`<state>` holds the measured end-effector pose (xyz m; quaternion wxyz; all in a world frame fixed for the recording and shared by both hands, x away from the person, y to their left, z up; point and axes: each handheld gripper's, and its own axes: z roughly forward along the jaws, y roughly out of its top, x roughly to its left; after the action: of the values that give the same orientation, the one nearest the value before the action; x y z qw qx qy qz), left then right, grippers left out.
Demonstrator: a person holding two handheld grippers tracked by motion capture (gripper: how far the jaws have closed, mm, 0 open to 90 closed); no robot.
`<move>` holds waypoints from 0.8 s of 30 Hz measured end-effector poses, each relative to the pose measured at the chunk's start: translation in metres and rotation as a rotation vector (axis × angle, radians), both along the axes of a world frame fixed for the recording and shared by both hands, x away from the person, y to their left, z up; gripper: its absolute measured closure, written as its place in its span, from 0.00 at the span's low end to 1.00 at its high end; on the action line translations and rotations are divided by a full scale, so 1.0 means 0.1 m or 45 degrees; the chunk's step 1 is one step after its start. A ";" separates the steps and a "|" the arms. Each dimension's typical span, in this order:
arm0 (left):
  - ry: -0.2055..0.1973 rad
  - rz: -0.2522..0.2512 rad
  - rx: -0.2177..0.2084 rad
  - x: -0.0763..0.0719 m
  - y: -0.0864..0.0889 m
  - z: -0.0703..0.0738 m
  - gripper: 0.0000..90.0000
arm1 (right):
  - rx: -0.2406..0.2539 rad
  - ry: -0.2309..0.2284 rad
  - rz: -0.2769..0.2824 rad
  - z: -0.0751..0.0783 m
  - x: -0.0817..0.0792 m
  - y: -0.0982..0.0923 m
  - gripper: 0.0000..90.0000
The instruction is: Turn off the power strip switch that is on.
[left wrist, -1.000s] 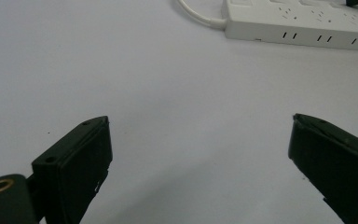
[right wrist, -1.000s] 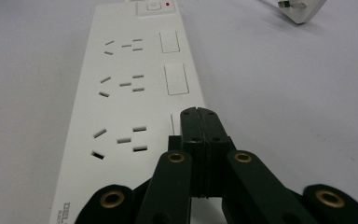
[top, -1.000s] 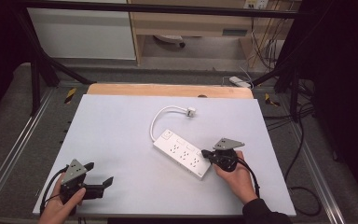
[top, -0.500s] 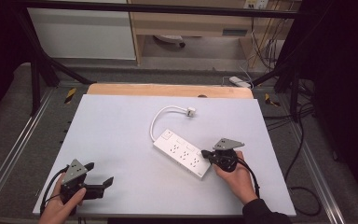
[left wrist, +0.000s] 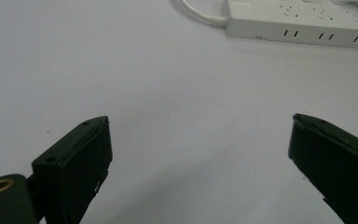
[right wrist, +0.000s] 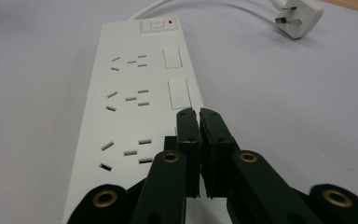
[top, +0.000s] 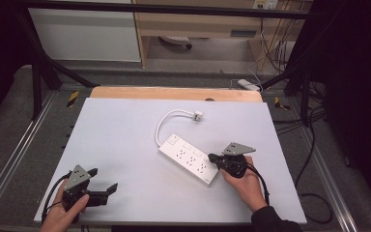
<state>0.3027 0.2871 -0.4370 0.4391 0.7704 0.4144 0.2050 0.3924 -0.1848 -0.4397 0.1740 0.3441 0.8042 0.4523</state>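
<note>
A white power strip point(top: 188, 159) lies slantwise on the white table top point(top: 121, 130), and its cord curls back to a white plug point(top: 197, 115). My right gripper point(top: 211, 157) rests at the strip's near right end, over its top face. In the right gripper view the power strip point(right wrist: 135, 93) runs away from me with the plug point(right wrist: 298, 11) beyond it. There the right gripper point(right wrist: 199, 114) has its jaws together, just parting by a sliver, nothing between them. My left gripper point(top: 104, 180) sits open at the front left, empty, wide apart in its own view point(left wrist: 200, 154).
A wooden strip point(top: 174, 93) borders the table's far edge. Metal rails run along both sides, and cables point(top: 314, 193) trail on the floor at the right. The power strip's side point(left wrist: 303, 18) lies well beyond the left jaws.
</note>
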 end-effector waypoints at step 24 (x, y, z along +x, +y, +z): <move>0.002 -0.001 0.000 0.00 0.00 0.00 0.07 | 0.134 -0.033 -0.141 0.13 0.00 -0.06 0.40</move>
<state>0.3028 0.2871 -0.4373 0.4387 0.7708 0.4143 0.2042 0.3922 -0.1910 -0.4267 0.1908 0.3907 0.7568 0.4881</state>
